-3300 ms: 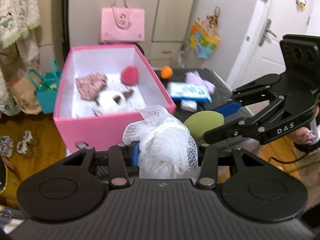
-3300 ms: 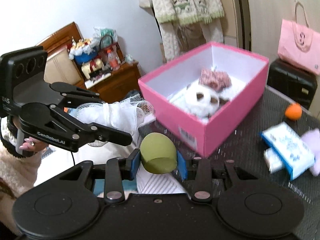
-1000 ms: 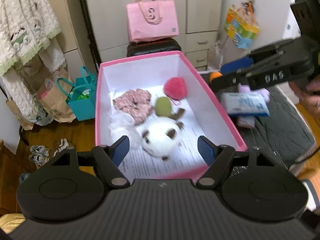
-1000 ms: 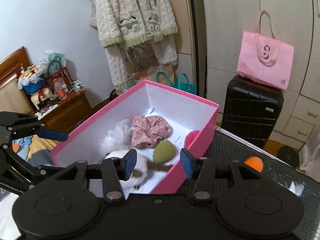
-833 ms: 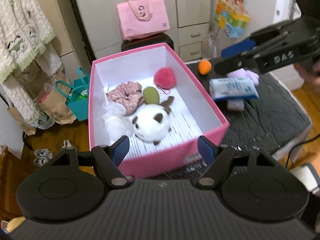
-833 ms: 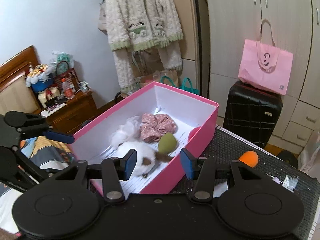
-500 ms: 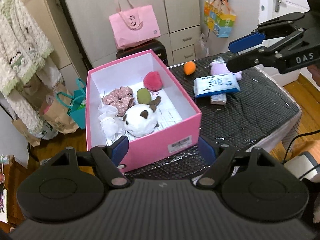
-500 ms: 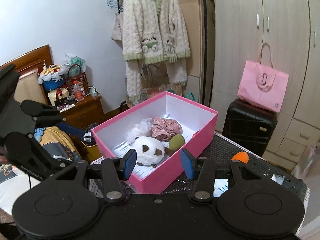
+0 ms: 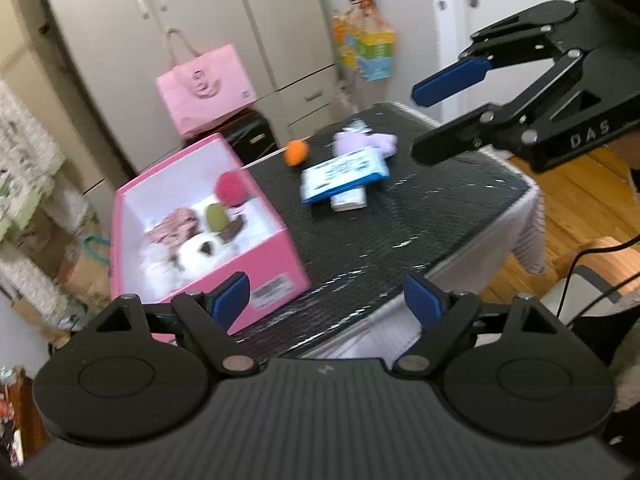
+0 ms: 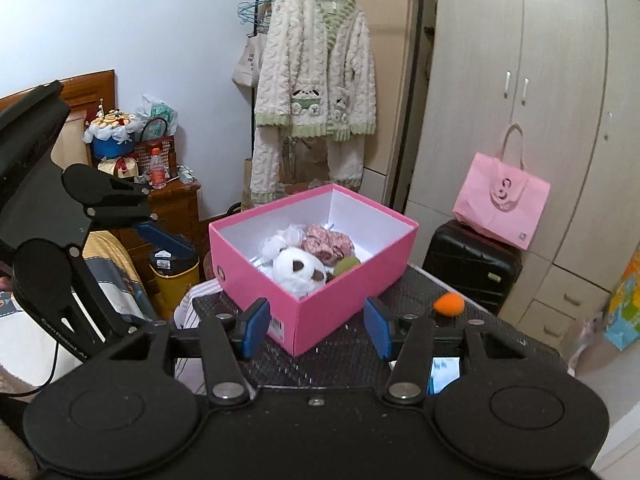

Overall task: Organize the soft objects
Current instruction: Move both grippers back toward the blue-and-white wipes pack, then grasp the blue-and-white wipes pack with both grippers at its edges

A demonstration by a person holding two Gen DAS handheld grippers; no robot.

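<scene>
A pink box (image 9: 276,258) (image 10: 316,316) stands on the black table (image 9: 400,232). Inside lie a white plush (image 10: 296,270), a white mesh puff (image 10: 286,238), a pink scrunchie (image 10: 326,244), a green sponge (image 9: 215,216) and a red pompom (image 9: 231,189). An orange ball (image 9: 296,153) (image 10: 449,304), a lilac plush (image 9: 362,142) and blue tissue packs (image 9: 346,176) rest on the table beyond the box. My left gripper (image 9: 328,300) is back from the box, its jaws opening, nothing between them. My right gripper (image 10: 316,326) is also pulled back, its empty jaws opening.
A pink bag (image 10: 500,200) sits on a black suitcase (image 10: 472,264) by the wardrobe. A cream cardigan (image 10: 316,72) hangs on a rack. A wooden nightstand (image 10: 172,208) and a bed stand left. The right gripper's arm (image 9: 520,92) hangs above the table's far right corner.
Both grippers have drawn back from the pink box, which now looks smaller and farther. The mesh puff and green sponge, held earlier, lie in the box. The left view has rolled.
</scene>
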